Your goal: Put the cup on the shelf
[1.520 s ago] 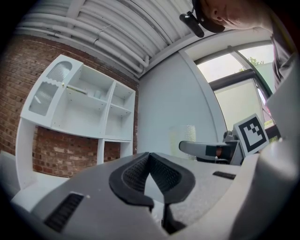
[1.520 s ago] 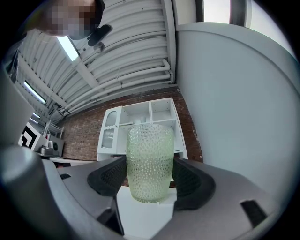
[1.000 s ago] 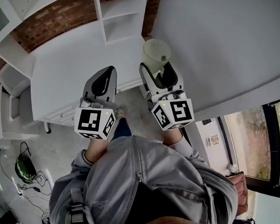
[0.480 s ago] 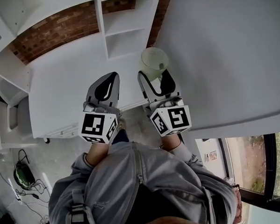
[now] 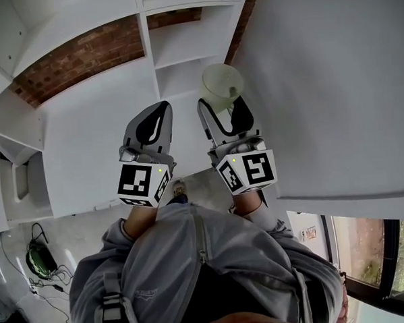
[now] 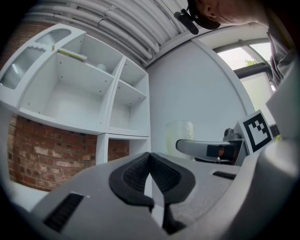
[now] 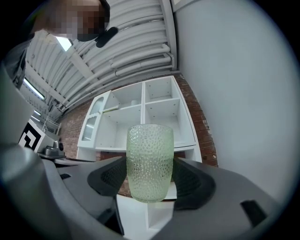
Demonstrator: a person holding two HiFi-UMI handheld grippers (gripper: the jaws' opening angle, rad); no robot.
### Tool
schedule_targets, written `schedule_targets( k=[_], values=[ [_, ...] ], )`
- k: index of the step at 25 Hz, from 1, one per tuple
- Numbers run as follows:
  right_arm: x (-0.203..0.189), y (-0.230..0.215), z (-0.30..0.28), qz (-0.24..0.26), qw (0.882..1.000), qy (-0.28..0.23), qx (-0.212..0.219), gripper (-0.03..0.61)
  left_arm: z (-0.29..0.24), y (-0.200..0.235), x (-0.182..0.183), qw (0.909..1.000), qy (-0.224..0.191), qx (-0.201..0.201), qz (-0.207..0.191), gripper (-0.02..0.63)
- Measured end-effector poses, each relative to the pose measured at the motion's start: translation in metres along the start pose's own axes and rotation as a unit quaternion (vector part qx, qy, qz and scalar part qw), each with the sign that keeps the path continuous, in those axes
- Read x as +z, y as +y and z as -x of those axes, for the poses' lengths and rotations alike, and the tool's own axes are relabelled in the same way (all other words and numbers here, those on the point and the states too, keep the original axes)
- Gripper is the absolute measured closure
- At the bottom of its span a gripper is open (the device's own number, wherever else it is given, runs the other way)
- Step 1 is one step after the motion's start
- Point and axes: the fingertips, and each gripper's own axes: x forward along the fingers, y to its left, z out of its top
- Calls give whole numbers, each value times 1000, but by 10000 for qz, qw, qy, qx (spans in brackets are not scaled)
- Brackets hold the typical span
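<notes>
Holding the pale green bumpy glass cup (image 7: 150,159) upright by its sides, the right gripper (image 5: 222,112) has its jaws pinched on it. The white shelf unit with open boxes (image 5: 182,44) lies straight ahead of the cup, so this hand is the nearer one. The left gripper (image 6: 150,164) has its jaws pressed together on nothing. The open boxes seem a little higher than the cup, though the bent view makes that hard to judge.

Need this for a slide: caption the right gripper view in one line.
Right gripper clamps an upright, dimpled green glass cup before a white shelf unit.
</notes>
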Motion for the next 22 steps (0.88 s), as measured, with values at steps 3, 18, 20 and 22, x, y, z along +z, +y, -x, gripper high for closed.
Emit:
schedule_targets(
  k=[3, 18, 20, 22],
  values=[
    [-3, -6, -20, 36, 10000, -8, -30, 261, -17, 12, -2, 10000, 9, -75, 2, 607],
    [8, -25, -78, 205, 9996, -102, 137, 261, -66, 39, 11, 9998, -36, -202, 4, 607],
    [10, -27, -85, 220, 9994, -119, 227, 261, -71, 43, 12, 9999, -14, -141, -15, 607],
    [12, -30, -93, 203, 9992, -138, 305, 261, -77, 47, 14, 10000, -15, -87, 0, 607]
  ],
)
